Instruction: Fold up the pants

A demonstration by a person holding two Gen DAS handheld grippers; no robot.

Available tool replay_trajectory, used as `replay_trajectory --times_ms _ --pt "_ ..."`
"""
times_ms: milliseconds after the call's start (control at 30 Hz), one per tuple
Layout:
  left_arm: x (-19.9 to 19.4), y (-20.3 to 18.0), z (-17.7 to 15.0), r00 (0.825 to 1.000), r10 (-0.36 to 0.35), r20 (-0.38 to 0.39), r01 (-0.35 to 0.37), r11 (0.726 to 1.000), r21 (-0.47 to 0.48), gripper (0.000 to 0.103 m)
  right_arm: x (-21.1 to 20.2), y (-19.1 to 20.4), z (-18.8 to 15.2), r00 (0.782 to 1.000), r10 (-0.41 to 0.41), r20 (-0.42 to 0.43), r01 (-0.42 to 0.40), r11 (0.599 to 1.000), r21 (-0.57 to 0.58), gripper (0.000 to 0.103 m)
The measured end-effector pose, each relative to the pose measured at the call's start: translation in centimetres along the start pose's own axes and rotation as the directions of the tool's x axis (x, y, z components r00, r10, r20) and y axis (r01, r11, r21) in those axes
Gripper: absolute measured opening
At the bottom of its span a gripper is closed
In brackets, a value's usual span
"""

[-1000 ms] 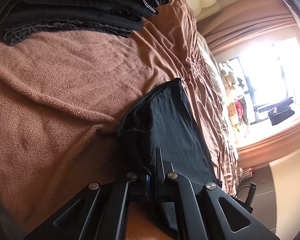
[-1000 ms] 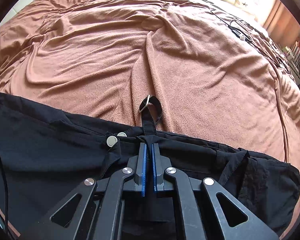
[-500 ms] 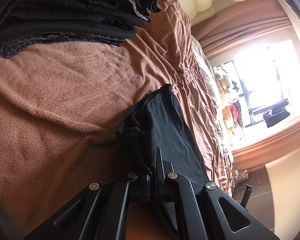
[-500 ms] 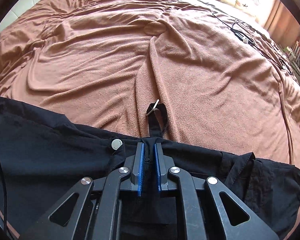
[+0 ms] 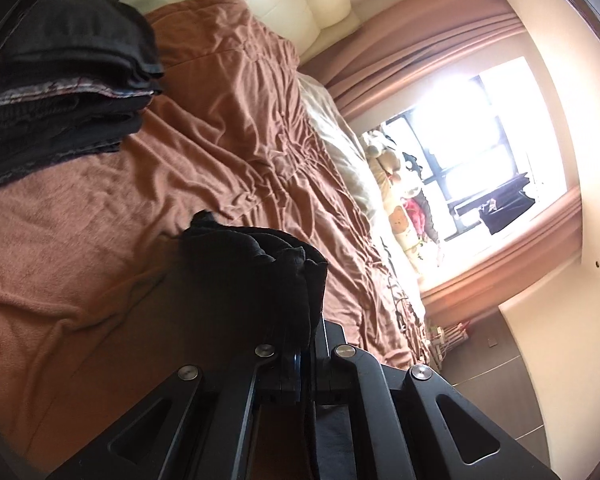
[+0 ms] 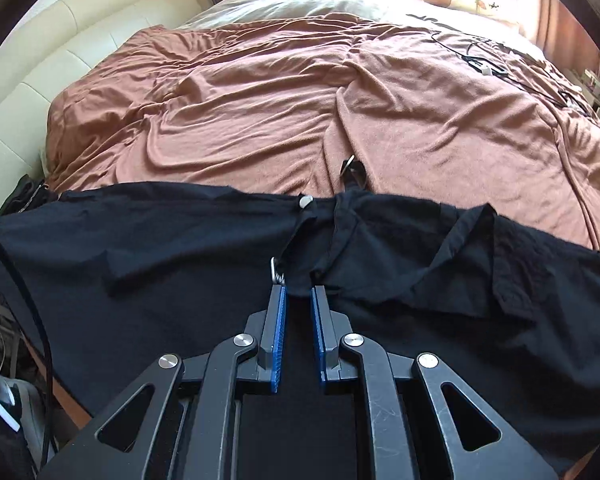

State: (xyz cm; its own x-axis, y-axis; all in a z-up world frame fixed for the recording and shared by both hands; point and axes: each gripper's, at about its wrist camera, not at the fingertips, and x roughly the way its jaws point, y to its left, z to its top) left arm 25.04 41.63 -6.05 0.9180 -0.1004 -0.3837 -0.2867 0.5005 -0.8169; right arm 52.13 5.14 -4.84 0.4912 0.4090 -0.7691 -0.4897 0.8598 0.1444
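Black pants [image 6: 160, 248] lie spread across the near edge of a bed covered by a brown blanket [image 6: 260, 120]. Their waistband faces away, with a silver button [image 6: 306, 201] and a strap with a metal ring [image 6: 352, 168]. My right gripper [image 6: 298, 292] hovers over the pants behind the waistband. Its blue pads stand slightly apart and press on nothing. In the left wrist view, my left gripper [image 5: 308, 332] is shut on a bunched end of the pants [image 5: 252, 264]. That end is lifted above the blanket [image 5: 100, 240], and the cloth hides the fingertips.
A stack of folded dark clothes [image 5: 60, 100] sits on the blanket at the upper left. A cream headboard [image 6: 40, 60] is at the left, and cables [image 6: 484, 64] lie on the far right of the bed. Soft toys [image 5: 404, 200] sit under a bright window [image 5: 480, 140].
My left gripper has risen, and the pants end has bunched up in it. My right gripper has let go of the waistband, parted its jaws a little and drawn back.
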Motion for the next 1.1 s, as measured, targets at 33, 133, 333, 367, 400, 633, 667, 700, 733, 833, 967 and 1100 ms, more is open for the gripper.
replay_trajectory --times_ms 33,133,333,367,400,633,667,700,733,833,967,1100 --pt "0.0 -0.6 0.1 1.0 -0.009 0.001 0.008 1.0 0.009 0.002 -0.1 -0.2 -0.7 1.0 0.011 -0.003 -0.011 1.0 0.009 0.01" --pt "0.2 -2.8 0.7 1.0 -0.029 0.004 0.029 0.999 0.034 0.002 -0.1 -0.4 -2.5 0.999 0.031 -0.013 -0.031 0.999 0.033 0.01" --pt "0.7 -6.8 1.4 0.998 -0.063 -0.005 0.063 0.995 0.082 0.002 1.1 -0.4 -5.9 0.994 0.09 -0.065 -0.084 0.993 0.079 0.01" --pt "0.9 -7.6 1.5 0.998 -0.068 -0.008 0.068 0.993 0.095 0.002 1.3 -0.2 -6.4 0.993 0.1 -0.07 -0.094 0.992 0.082 0.01" --pt "0.9 -8.1 1.6 0.997 -0.073 -0.009 0.074 0.992 0.103 0.002 1.3 -0.2 -6.9 0.991 0.111 -0.074 -0.104 0.991 0.087 0.01" --pt "1.5 -13.8 1.3 0.992 -0.122 -0.026 0.125 0.976 0.177 0.002 0.2 -0.4 -9.5 0.979 0.193 -0.06 -0.184 0.974 0.131 0.01" --pt "1.6 -14.7 1.2 0.991 -0.128 -0.03 0.132 0.973 0.188 0.002 -0.1 -0.4 -10.0 0.978 0.202 -0.059 -0.193 0.972 0.133 0.01" --pt "1.6 -15.6 1.0 0.99 -0.135 -0.033 0.139 0.97 0.201 0.002 -0.2 -0.2 -10.5 0.976 0.21 -0.059 -0.201 0.97 0.136 0.01" --pt "1.7 -16.5 0.8 0.989 -0.141 -0.035 0.145 0.966 0.214 0.002 -0.5 -0.3 -11.0 0.974 0.22 -0.056 -0.21 0.967 0.141 0.01" --pt "1.9 -19.5 0.2 0.986 -0.162 -0.042 0.168 0.953 0.251 0.002 -1.6 -1.0 -12.2 0.968 0.247 -0.047 -0.236 0.957 0.166 0.01" --pt "2.2 -24.0 -1.1 0.979 -0.194 -0.062 0.204 0.93 0.306 0.002 -3.3 -2.3 -13.3 0.961 0.277 -0.021 -0.269 0.946 0.179 0.01" --pt "2.6 -27.5 -2.7 0.972 -0.218 -0.089 0.236 0.907 0.349 0.002 -6.3 -5.3 -14.0 0.958 0.281 0.058 -0.287 0.931 0.227 0.01"
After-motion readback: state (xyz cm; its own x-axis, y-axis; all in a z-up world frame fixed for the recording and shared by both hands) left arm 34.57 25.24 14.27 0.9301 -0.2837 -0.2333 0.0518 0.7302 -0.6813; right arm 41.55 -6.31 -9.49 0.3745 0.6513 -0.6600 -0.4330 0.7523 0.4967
